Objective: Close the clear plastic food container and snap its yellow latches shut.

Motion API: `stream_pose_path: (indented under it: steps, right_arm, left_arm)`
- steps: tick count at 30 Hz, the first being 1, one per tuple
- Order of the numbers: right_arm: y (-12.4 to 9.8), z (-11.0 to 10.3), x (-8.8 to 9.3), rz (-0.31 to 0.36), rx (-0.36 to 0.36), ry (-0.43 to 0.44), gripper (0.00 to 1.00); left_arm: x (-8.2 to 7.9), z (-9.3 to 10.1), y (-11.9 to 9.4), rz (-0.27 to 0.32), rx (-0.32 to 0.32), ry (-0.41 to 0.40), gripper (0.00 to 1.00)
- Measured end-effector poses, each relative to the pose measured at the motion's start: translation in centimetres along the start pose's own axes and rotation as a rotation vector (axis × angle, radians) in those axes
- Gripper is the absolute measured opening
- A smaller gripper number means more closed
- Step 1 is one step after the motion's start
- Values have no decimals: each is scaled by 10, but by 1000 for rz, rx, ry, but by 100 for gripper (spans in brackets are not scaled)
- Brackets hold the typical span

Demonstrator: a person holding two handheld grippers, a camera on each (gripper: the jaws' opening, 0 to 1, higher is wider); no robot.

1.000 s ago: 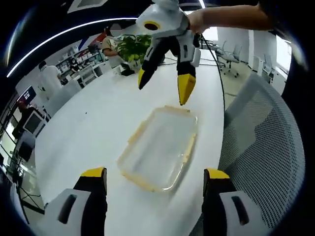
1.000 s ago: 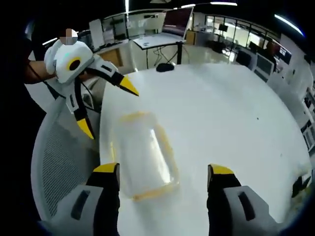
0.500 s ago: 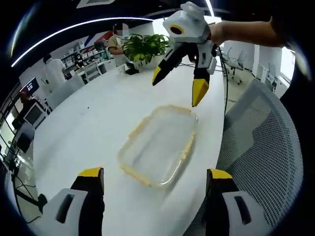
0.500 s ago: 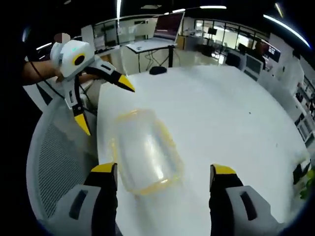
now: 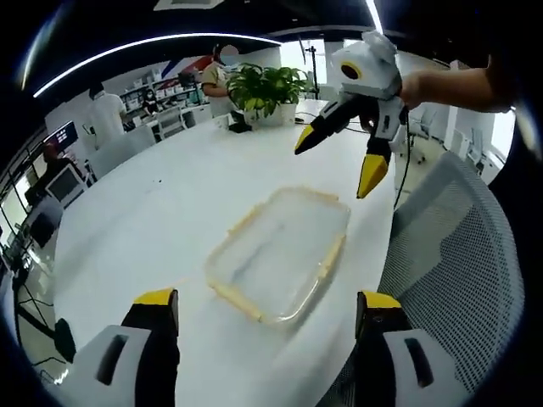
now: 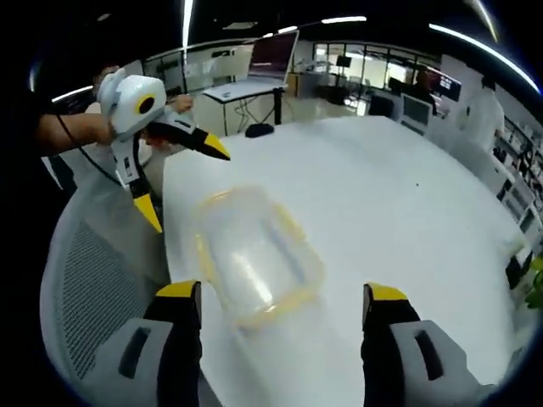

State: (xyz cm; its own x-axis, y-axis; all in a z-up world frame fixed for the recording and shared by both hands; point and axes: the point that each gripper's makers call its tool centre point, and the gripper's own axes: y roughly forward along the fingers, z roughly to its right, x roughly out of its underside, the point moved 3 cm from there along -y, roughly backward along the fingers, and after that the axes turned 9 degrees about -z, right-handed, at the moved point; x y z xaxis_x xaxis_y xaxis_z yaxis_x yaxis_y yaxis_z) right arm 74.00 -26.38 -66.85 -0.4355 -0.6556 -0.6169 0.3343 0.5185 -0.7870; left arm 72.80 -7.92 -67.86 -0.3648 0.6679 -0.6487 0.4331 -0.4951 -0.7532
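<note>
on white table (image 5: 153,220) | clear container (image 5: 278,254) lidded, contents none seen | left gripper (image 5: 263,318) spread | right gripper (image 6: 280,309) spread, nothing held

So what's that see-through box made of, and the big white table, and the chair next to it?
The food container looks like clear plastic: the table shows through it, and its yellow latches look like opaque plastic. The table has a smooth, matte white top, perhaps laminate; I cannot tell for sure. The chair back looks like grey woven mesh, going by its fine grid pattern.
</note>
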Motion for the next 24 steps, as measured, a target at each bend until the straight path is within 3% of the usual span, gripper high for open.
stream_pose_path:
  steps: [11, 24]
  right_arm:
    - [14, -12, 20, 13, 11, 28, 65]
    - [28, -14, 27, 23, 37, 38, 53]
  left_arm:
    - [7, 2, 13, -7, -8, -4, 67]
    - [15, -1, 25, -40, -22, 26, 51]
